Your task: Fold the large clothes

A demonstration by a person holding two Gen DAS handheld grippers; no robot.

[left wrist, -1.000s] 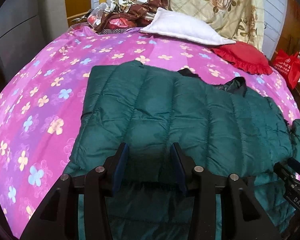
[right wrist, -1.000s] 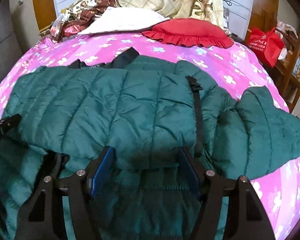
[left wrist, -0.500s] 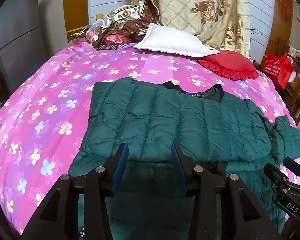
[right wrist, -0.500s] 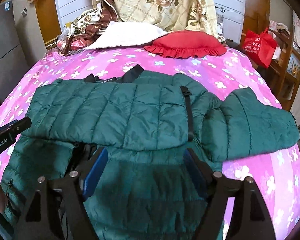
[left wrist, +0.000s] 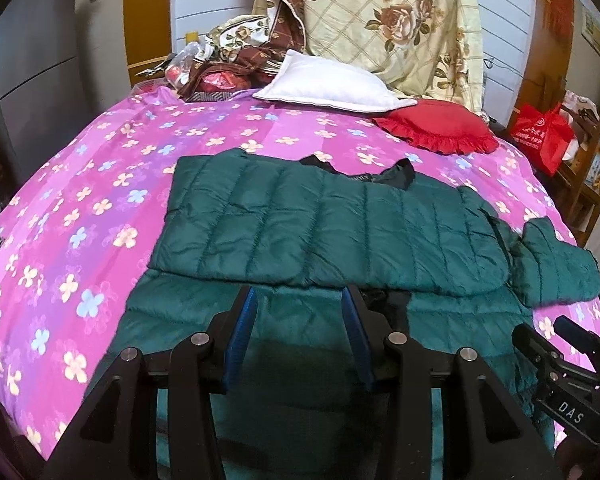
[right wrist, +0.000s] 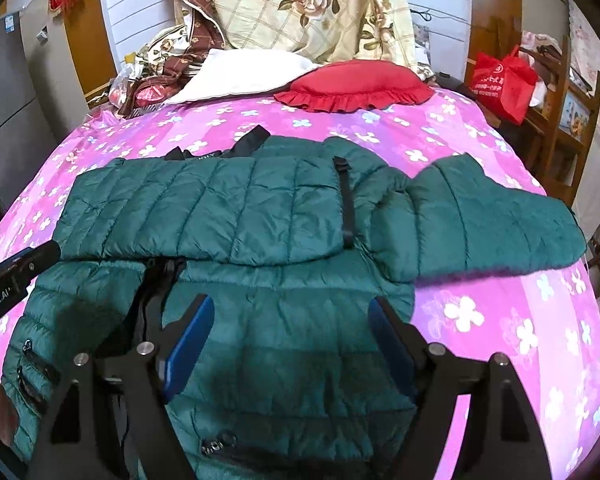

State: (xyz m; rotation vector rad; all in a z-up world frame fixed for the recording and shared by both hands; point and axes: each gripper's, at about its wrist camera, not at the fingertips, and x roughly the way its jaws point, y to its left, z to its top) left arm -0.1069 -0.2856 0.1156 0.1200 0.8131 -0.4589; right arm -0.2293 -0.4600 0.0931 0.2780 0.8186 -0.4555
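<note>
Left wrist: left tool (left wrist: pixel 296 312) spread wide, empty, above jacket (left wrist: pixel 332 228) near hem. Right tool (right wrist: pixel 286 320) likewise gaping, empty. Jacket half-folded on pink bed (left wrist: pixel 100 184); pillows (left wrist: pixel 328 88) beyond.

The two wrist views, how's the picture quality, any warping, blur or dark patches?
Left wrist view: strong fisheye bulge, so the pink bedspread curves like a dome, corners vignetted black; the green jacket is sharp. Right wrist view: same warping, and the sleeve has a soft, blurred lower edge; the right tongs cast a shadow on the jacket below.
</note>
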